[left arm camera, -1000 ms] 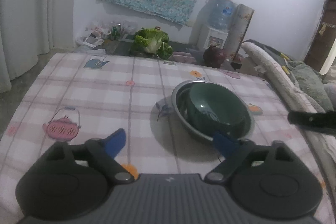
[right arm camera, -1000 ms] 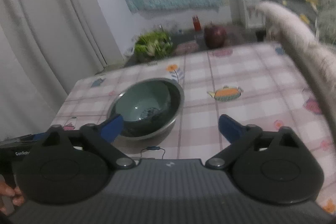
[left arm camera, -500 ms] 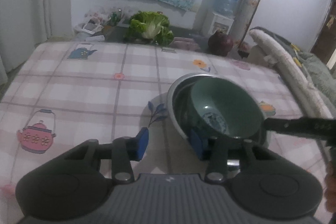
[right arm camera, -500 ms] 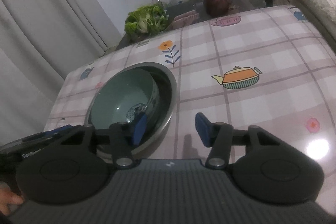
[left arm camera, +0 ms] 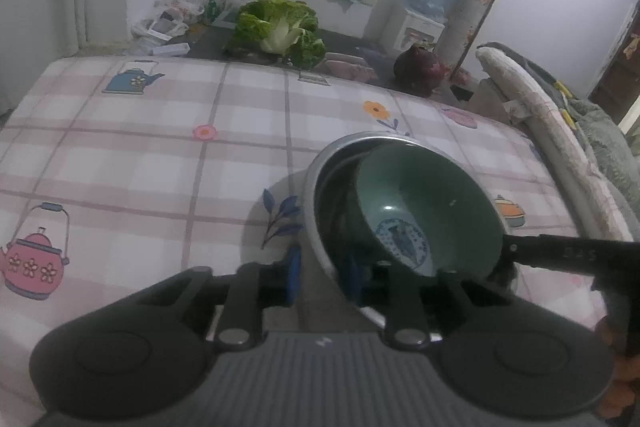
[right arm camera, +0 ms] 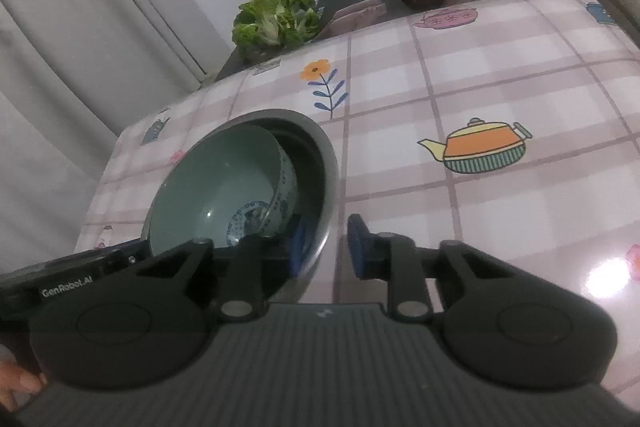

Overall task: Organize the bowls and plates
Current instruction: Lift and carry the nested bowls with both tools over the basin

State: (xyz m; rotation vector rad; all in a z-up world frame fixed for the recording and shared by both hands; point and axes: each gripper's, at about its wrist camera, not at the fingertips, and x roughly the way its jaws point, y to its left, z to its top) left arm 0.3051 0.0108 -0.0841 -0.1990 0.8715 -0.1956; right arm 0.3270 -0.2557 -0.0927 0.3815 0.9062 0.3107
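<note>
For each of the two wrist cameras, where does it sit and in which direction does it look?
Left wrist: sits on the left gripper, looking down across the table; its jaws clamp the metal bowl rim; the right gripper enters from the right.
Right wrist: sits on the right gripper, jaws clamping the opposite rim; fingertips show lower left.
Shared: metal bowl, green bowl, cabbage.

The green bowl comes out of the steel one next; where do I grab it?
Take the green bowl by its thin rim, coming from above, one finger inside and one in the gap against the steel bowl wall. Nested deep, its sides are otherwise walled off.
</note>
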